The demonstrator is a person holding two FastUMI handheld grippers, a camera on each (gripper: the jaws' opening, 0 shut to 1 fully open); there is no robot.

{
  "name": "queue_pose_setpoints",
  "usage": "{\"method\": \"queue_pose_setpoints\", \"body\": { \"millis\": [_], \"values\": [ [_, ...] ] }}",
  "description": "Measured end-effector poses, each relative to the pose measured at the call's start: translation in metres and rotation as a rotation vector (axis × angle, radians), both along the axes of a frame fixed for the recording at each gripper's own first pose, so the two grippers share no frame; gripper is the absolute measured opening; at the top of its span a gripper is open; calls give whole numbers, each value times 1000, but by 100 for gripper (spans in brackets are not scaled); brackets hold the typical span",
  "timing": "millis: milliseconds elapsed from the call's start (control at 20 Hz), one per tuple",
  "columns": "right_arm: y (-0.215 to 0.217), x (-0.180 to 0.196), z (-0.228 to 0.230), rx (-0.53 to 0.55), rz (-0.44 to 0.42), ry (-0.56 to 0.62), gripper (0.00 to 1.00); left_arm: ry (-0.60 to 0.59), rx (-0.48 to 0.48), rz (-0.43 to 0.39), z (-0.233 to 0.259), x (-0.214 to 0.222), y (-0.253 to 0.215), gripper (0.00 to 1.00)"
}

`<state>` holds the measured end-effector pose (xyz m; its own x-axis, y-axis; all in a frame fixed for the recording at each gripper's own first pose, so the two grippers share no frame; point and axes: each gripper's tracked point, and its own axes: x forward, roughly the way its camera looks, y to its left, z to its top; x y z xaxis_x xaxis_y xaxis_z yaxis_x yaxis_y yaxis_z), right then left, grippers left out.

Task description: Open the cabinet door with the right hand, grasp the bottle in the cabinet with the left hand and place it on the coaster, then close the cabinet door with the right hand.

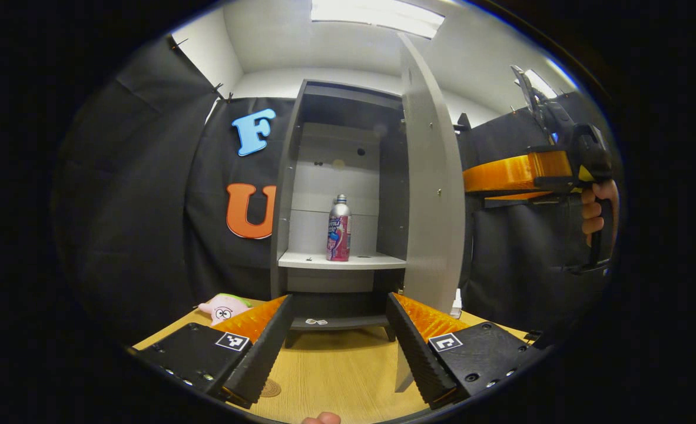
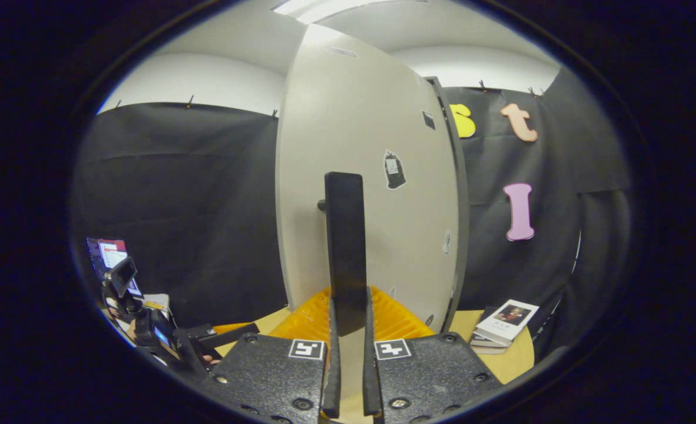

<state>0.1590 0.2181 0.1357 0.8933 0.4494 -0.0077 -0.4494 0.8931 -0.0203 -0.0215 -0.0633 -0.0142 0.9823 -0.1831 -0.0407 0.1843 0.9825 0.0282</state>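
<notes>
Bottle: the bottle [image 1: 338,229] stands upright on the pale middle shelf [image 1: 342,261] inside the cabinet [image 1: 289,194], near the shelf's front edge and apart from both side walls; silver neck and cap, pink printed wrap.
Cabinet door: the cabinet door [image 1: 431,194] is swung wide open, seen almost edge-on at the right of the opening in the left gripper view. In the right gripper view its pale face carries a few small stickers and a tall dark handle [image 2: 344,247].
Right gripper: the right gripper [image 2: 348,377] has its fingers drawn close together around the lower end of the handle, one on each side; whether both pads actually press it, I cannot tell. In the left gripper view it appears to the right of the door, a hand [image 1: 596,209] around its grip.
Left gripper: the left gripper [image 1: 339,347] is spread wide with nothing between its fingers, low over the table and aimed at the cabinet, well short of the bottle.
Coaster: a small round coaster [image 1: 269,388] lies on the table beside the left finger.
Surface: light wood-grain table [image 1: 342,368]; a pink plush toy [image 1: 225,307] sits at its left rear, a stack of books [image 2: 504,325] to the right of the door.
Room: black cloth walls, white ceiling with a lit panel [image 1: 377,15].
</notes>
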Motion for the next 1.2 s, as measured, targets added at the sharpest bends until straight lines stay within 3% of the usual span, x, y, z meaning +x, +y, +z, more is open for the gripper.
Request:
{"method": "queue_pose_setpoints", "body": {
  "millis": [450,700,1200],
  "values": [
    [-34,-1,3,3,-142,-22,17,23,0,-28,-8,2,-21,95],
    [-56,-6,6,4,-202,-34,9,4,11,-46,-3,-2,-31,95],
    [-98,9,9,-12,-321,-59,6,6,19,-22,-5,-11,-25,95]
  ]
}}
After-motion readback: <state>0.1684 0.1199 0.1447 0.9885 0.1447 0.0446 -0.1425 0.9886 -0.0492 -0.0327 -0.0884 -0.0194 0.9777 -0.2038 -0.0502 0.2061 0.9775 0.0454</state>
